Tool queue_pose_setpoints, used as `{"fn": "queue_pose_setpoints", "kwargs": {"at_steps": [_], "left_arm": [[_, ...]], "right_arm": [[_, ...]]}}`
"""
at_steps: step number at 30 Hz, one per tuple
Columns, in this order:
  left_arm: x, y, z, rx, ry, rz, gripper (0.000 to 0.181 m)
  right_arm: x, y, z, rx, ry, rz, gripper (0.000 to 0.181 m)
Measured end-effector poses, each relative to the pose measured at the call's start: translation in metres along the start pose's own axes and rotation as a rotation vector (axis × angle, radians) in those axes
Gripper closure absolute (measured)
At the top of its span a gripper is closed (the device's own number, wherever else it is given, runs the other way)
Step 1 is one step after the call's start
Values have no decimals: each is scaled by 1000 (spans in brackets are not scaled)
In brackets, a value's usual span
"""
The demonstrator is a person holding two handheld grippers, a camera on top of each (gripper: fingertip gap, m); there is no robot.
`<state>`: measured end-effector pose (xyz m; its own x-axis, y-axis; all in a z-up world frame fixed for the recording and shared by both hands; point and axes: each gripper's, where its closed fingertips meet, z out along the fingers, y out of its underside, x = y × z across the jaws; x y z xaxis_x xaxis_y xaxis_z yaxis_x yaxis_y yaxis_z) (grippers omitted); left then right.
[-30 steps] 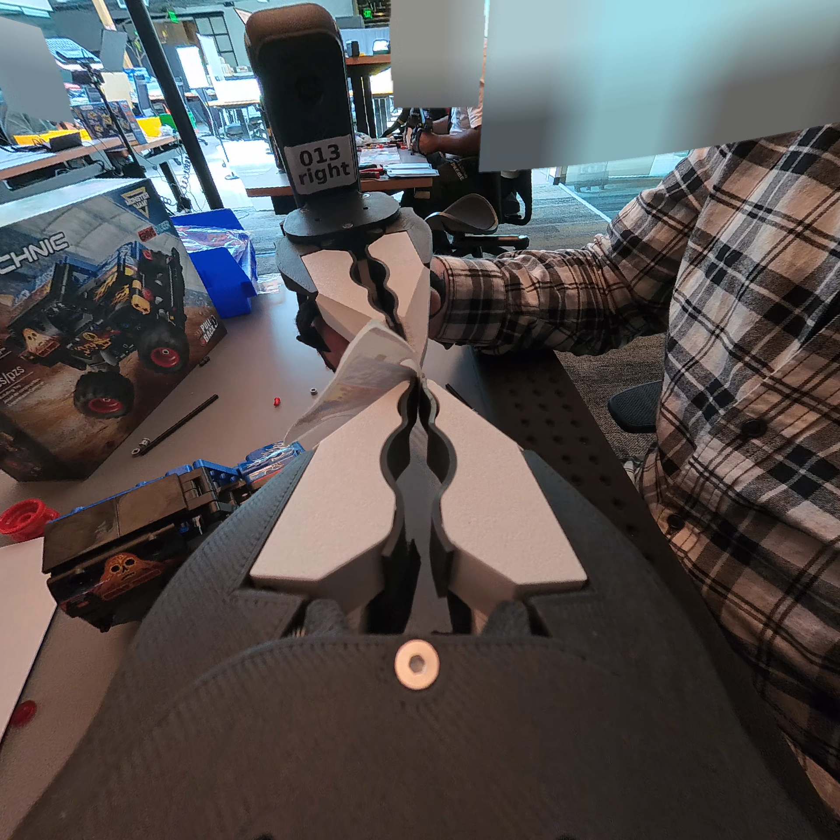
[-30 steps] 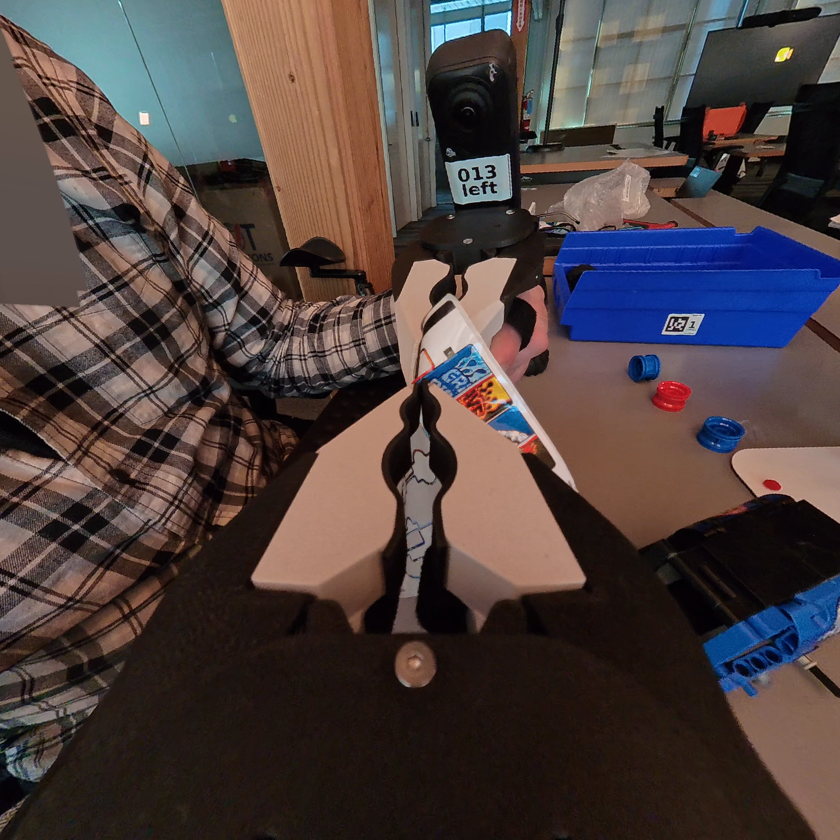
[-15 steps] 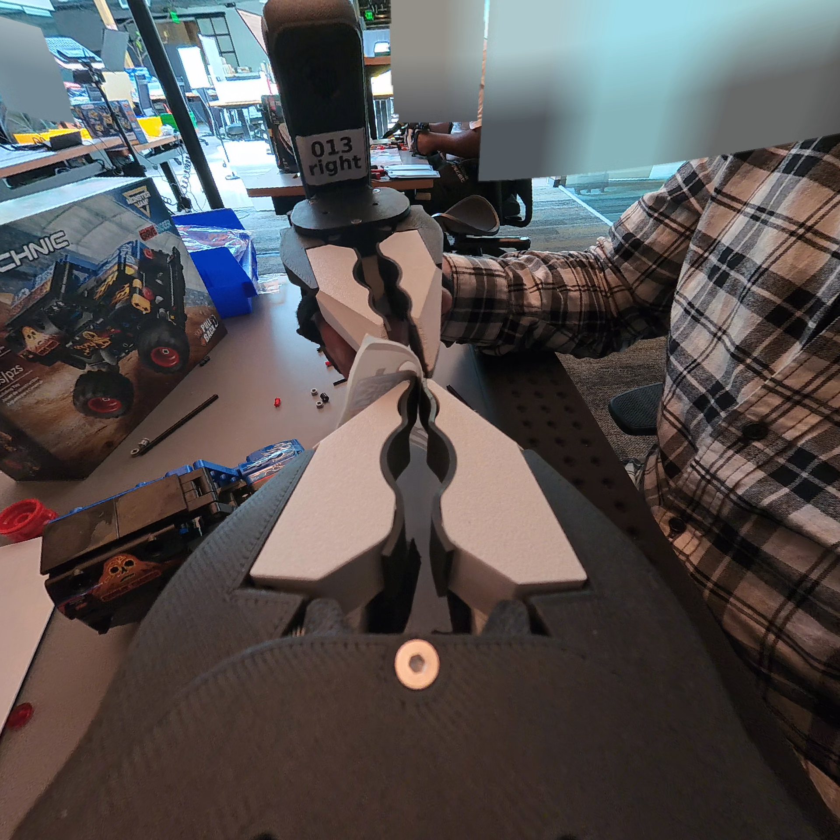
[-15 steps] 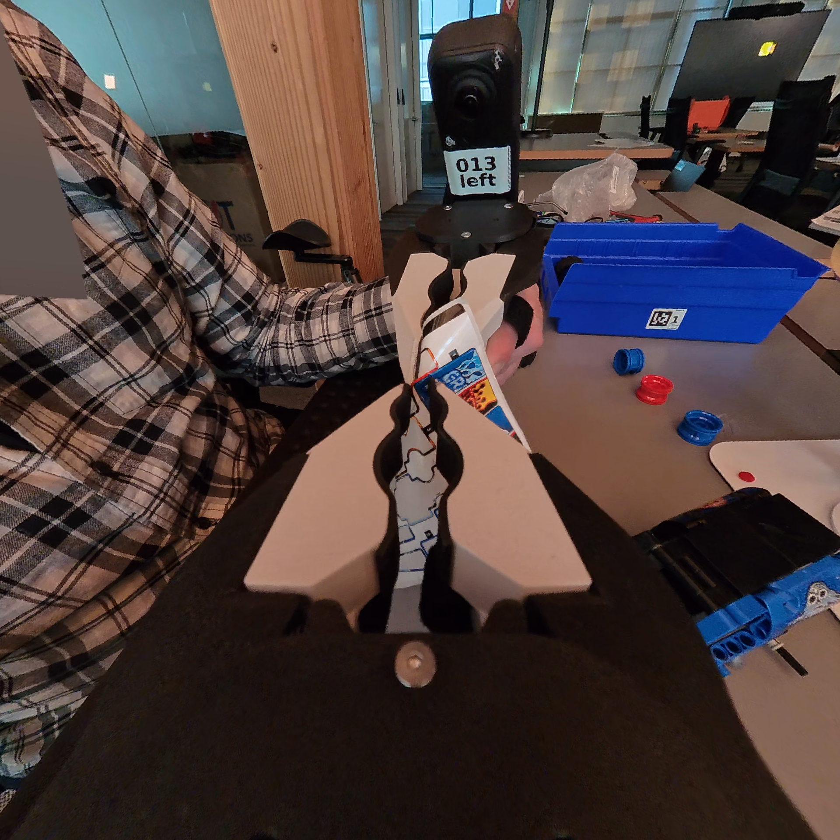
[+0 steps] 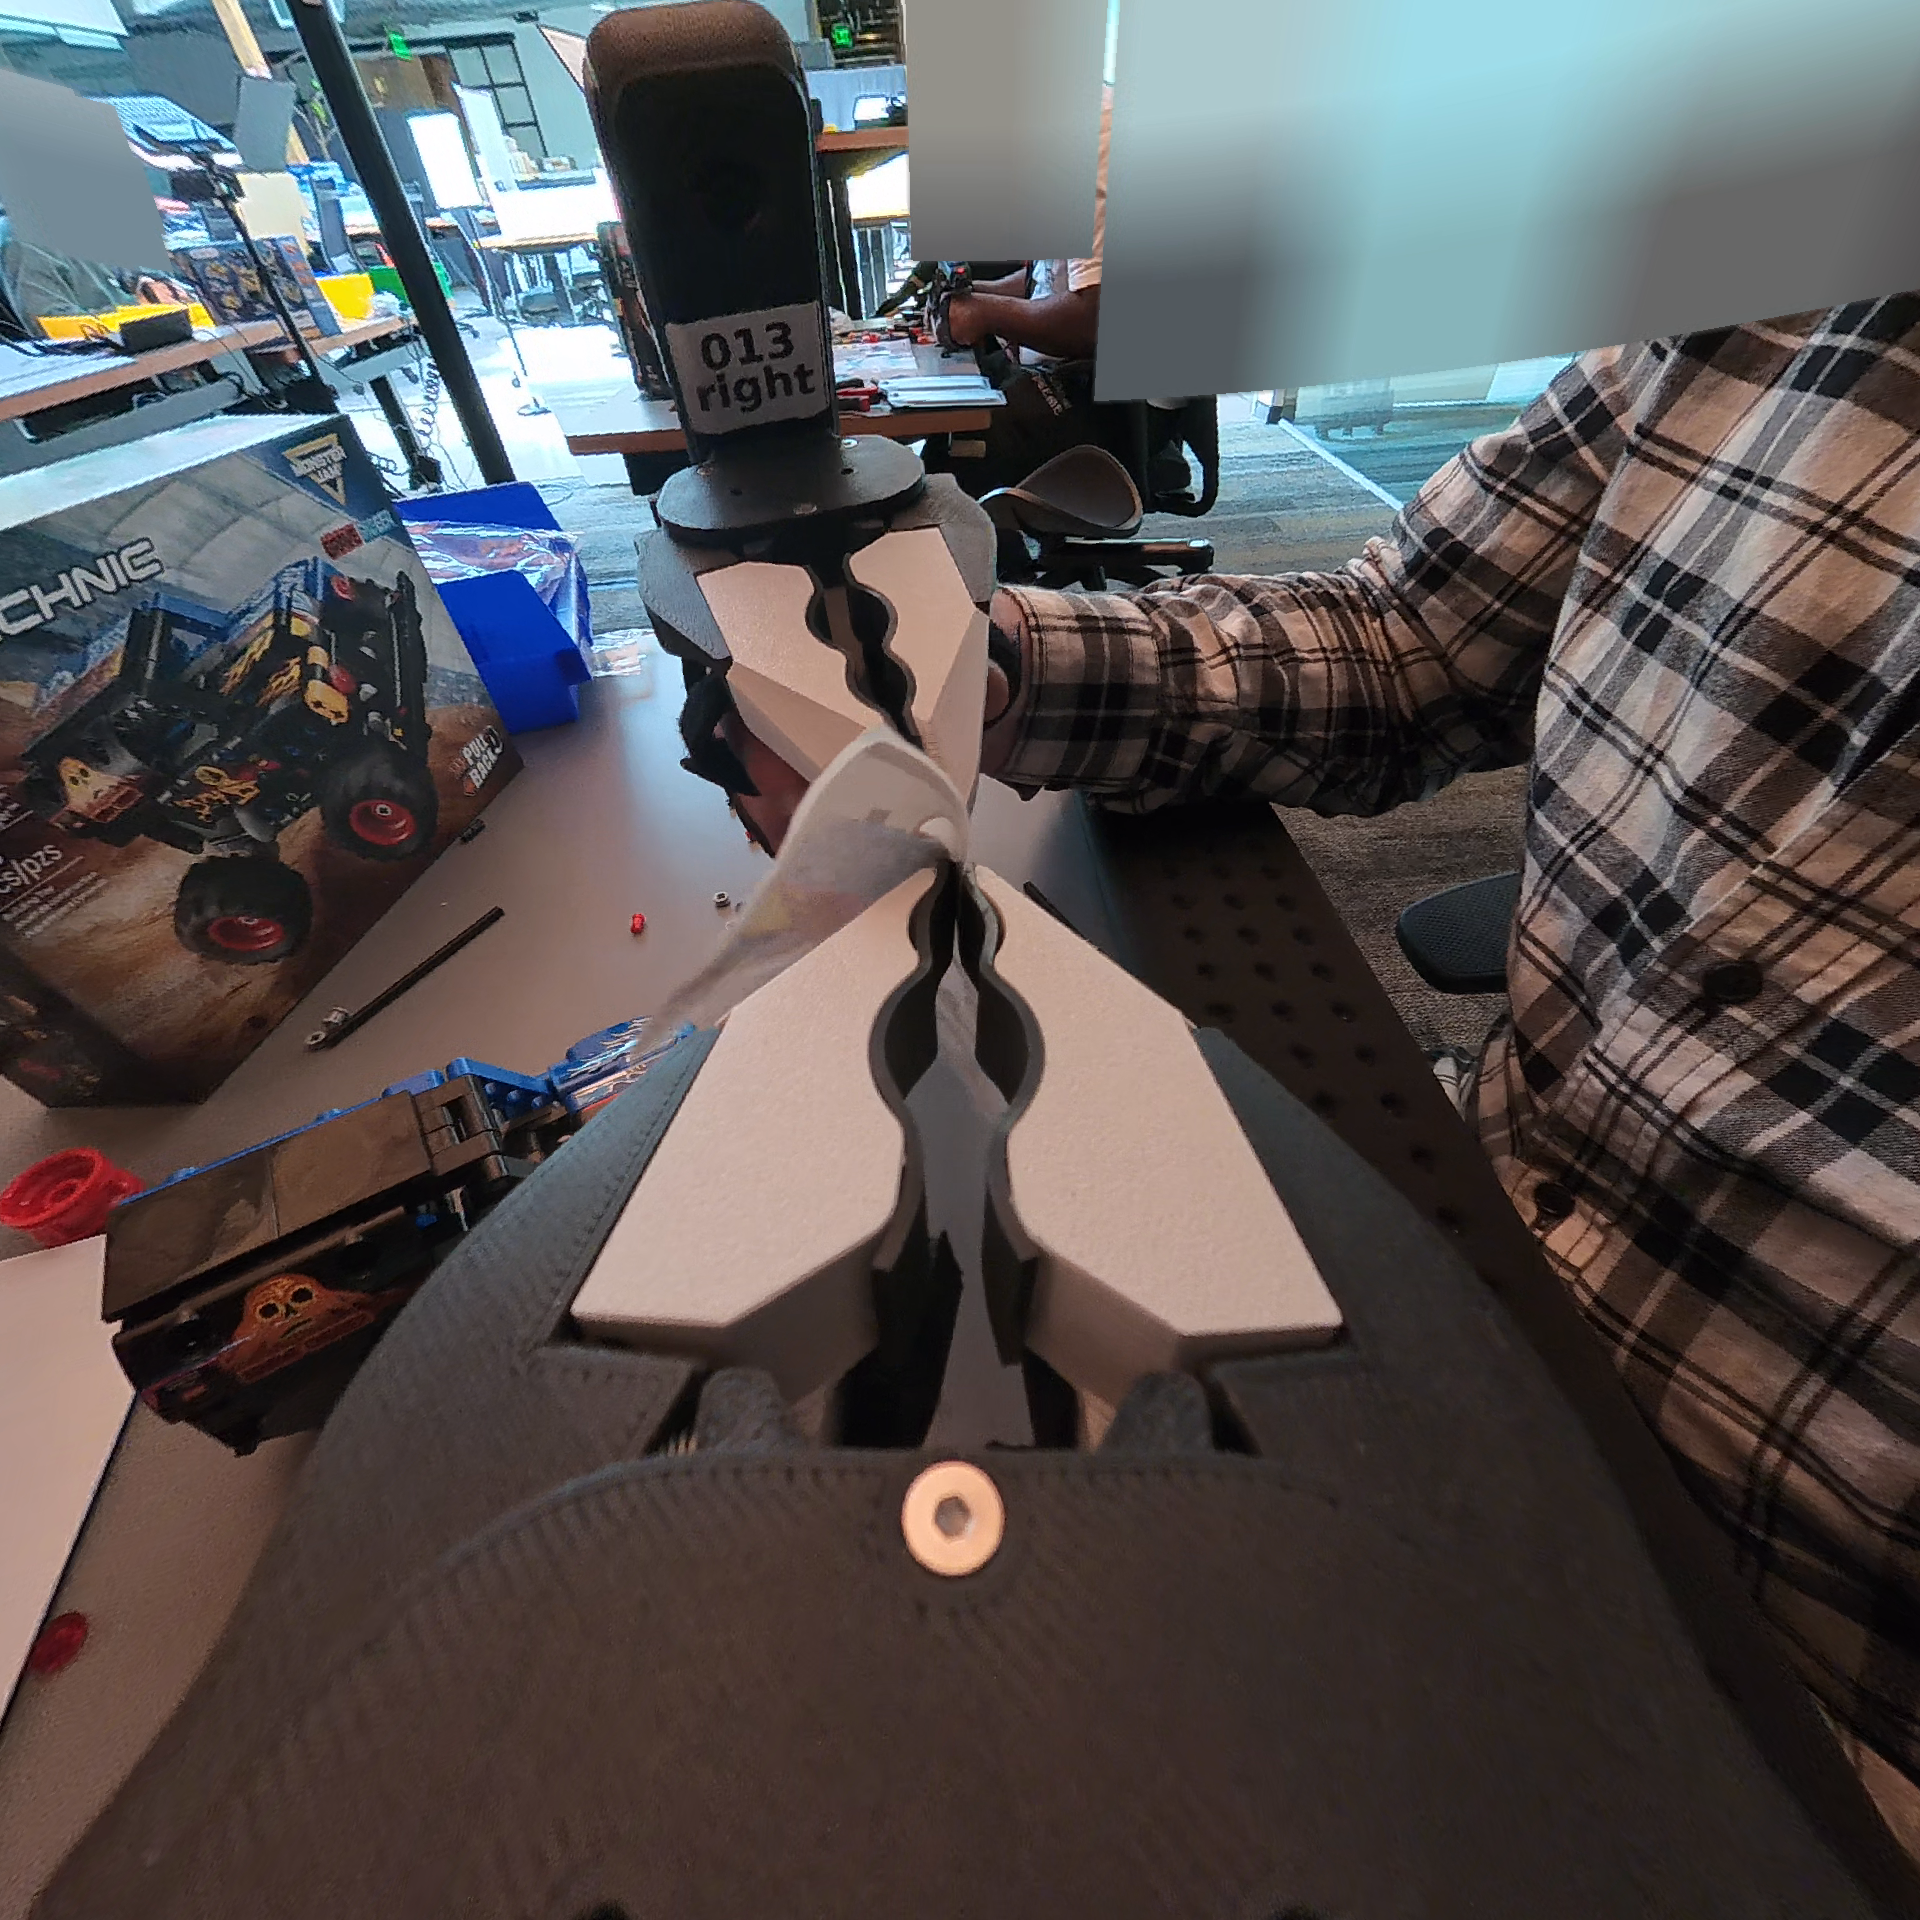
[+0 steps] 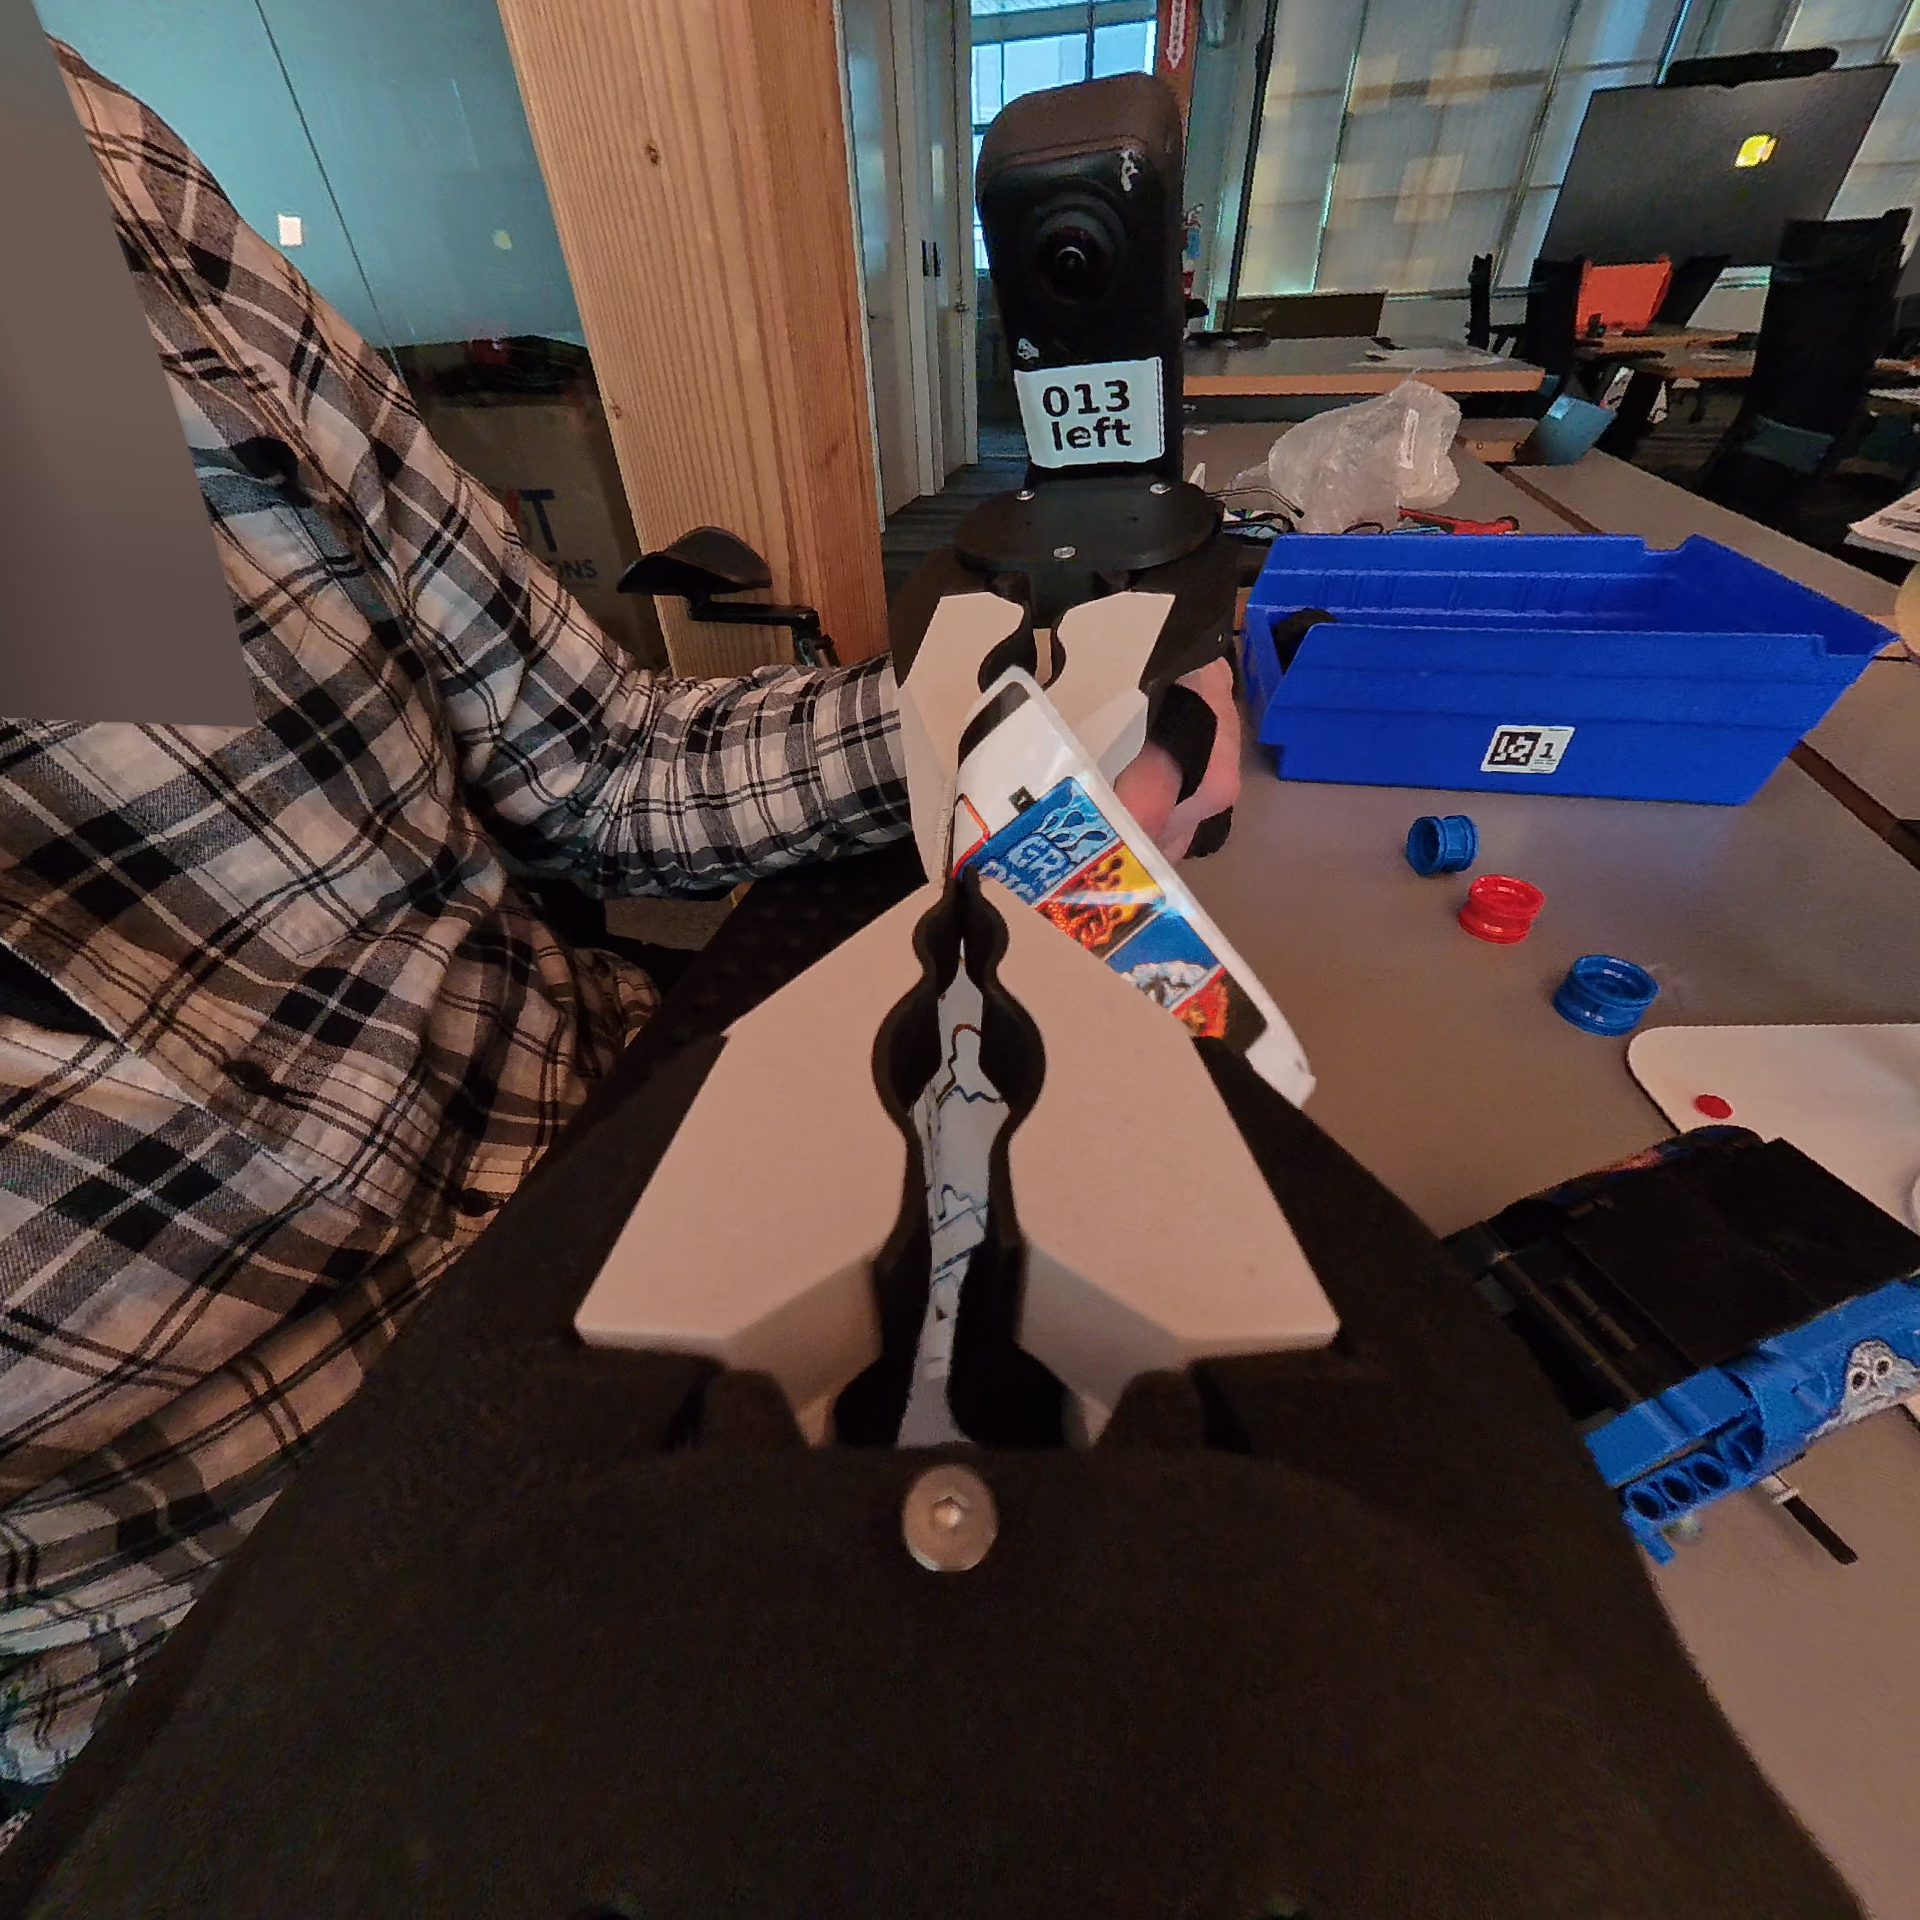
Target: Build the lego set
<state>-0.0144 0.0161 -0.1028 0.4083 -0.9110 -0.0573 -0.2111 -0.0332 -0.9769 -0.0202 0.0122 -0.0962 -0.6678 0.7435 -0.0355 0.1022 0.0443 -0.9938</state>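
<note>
Sticker sheet (image 6: 1117, 914) held in the air between both tools, above the near counter (image 6: 1382, 997) edge. White backing, blue and orange printed decals facing right in the right wrist view.

Right hand-held gripper (image 6: 961, 883): fingers pressed together on the sheet's near edge; sheet runs down between them. Left hand-held gripper (image 5: 951, 878): pinching the sheet's other end at its tips; paper curls up and left there.

Step in hand, as I judge it: peeling a decal or re-gripping the sheet. To do it well: keep one pinch firm, ease the other, pull slow along the sheet, avoid creasing the printed part.

Truck model (image 5: 281, 1236), black and blue, lies on the counter to the left, below. Set box (image 5: 208, 727) stands farther left. Loose blue and red wheel rims (image 6: 1496, 909) and a blue bin (image 6: 1538, 665) sit far right.
</note>
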Motion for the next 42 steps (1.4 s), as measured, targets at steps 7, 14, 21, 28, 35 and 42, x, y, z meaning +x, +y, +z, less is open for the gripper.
{"fn": "queue_pose_setpoints", "kwargs": {"at_steps": [7, 14, 21, 28, 35, 42], "left_arm": [[-1, 0, 0, -9, -21, 10, 181], [-4, 5, -2, 2, -31, -74, 181], [0, -4, -10, 89, -12, -109, 181], [-5, 0, -6, 99, -14, -148, 181], [-5, 0, -2, 101, -12, -145, 181], [-8, -2, -1, 111, -29, -145, 181]], "right_arm": [[5, 0, -4, 2, 20, 5, 181], [13, 1, -10, -15, 69, 6, 181], [18, -12, -25, 48, 123, 6, 181], [10, -2, -5, -73, 141, -96, 173], [8, 3, -3, -105, 156, -116, 175], [8, 4, -1, -131, 178, -147, 173]]}}
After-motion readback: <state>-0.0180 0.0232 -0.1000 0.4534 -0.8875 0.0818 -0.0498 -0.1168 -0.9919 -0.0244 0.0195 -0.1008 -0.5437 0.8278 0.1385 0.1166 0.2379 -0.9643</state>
